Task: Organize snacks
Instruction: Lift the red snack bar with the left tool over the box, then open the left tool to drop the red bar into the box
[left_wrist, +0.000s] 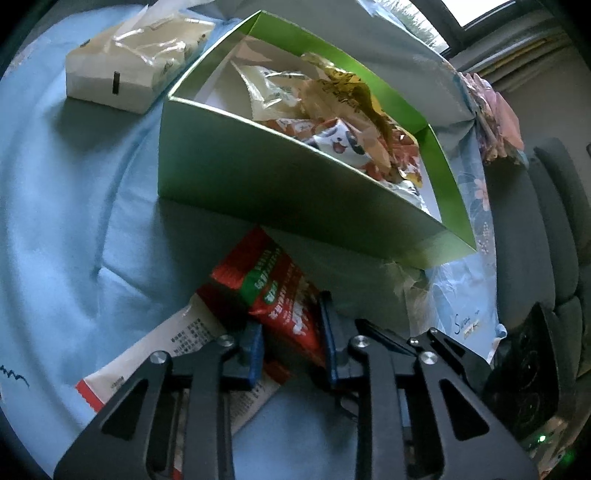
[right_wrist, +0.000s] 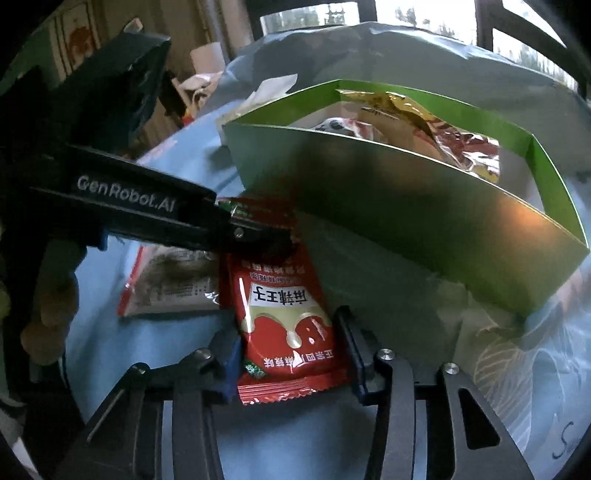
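A red snack packet (left_wrist: 280, 295) lies on the blue cloth (left_wrist: 74, 184) that covers the worktop, just in front of the near wall of a green box (left_wrist: 280, 184). The left tool (left_wrist: 291, 325) points down at the packet, and the packet's far end sits between its two blue pads (left_wrist: 255, 347). From the right wrist camera, the left tool (right_wrist: 258, 236) comes in from the side with its tip closed on the top end of the red snack packet (right_wrist: 284, 314), so it looks clamped on it. A person's hand (right_wrist: 51, 295) holds that tool at the left edge of the picture. The right tool (right_wrist: 286, 328) is at the packet's other end. Its two fingers stand apart, one at each long edge of the packet and right up against it. I cannot tell if they squeeze it or only touch it, because the packet still looks flat. A white packet with red edges (left_wrist: 177, 354) lies beside the red one, partly under it. The green box is open on top. Inside it are more snack bags (left_wrist: 332, 110), crinkly ones in gold, white and orange, piled on each other. A soft pack of tissues (left_wrist: 129, 70) sits on the cloth to the left of the box, a little apart from it.
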